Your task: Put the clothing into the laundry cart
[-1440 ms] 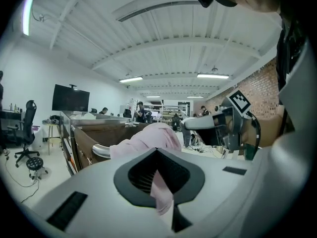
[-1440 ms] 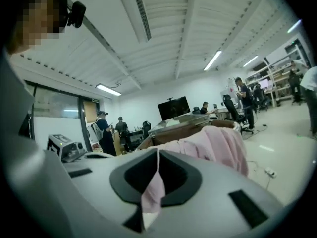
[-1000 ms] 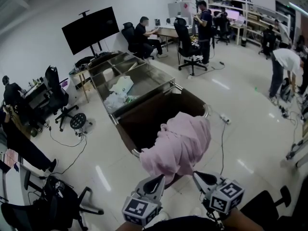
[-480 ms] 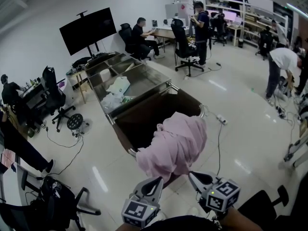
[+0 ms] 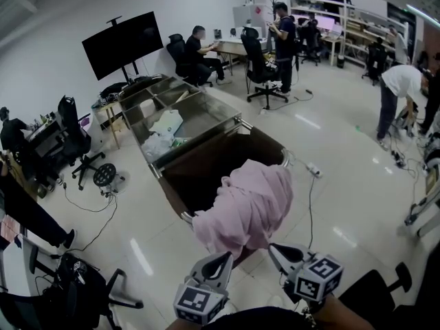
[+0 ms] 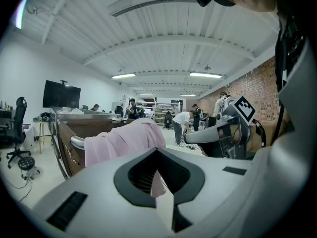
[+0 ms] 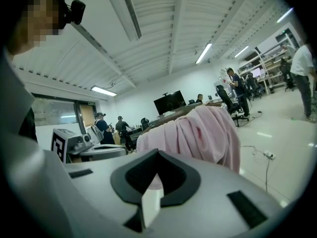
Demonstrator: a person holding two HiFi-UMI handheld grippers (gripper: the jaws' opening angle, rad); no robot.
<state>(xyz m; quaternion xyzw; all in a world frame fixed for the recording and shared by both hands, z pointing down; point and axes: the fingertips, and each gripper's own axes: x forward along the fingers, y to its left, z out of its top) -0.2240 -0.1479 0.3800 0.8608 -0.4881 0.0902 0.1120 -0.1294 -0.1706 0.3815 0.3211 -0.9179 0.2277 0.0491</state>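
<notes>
While the pink clothing (image 5: 244, 205) lies heaped over the near corner of the laundry cart (image 5: 206, 174), with much of it hanging down the outside, the step in hand reads as the delivery itself, not yet finished. The left claw (image 5: 225, 257) is closed, and a strip of pink shows between its jaws, so I judge that it pinches the hanging hem. The right claw (image 5: 274, 249) is closed the same way, on the hem's other end. Both sit low, just short of the cart's near rim. The next move calls for lifting the hem up and forward past that rim, then opening both claws so the whole garment drops inside and does not slide down the outer wall. Beyond the cart's far left edge, a steel trough (image 5: 206, 115) holds pale bundles (image 5: 168, 124). The cart to its right shows only dark brown lining, with nothing else visible inside.
</notes>
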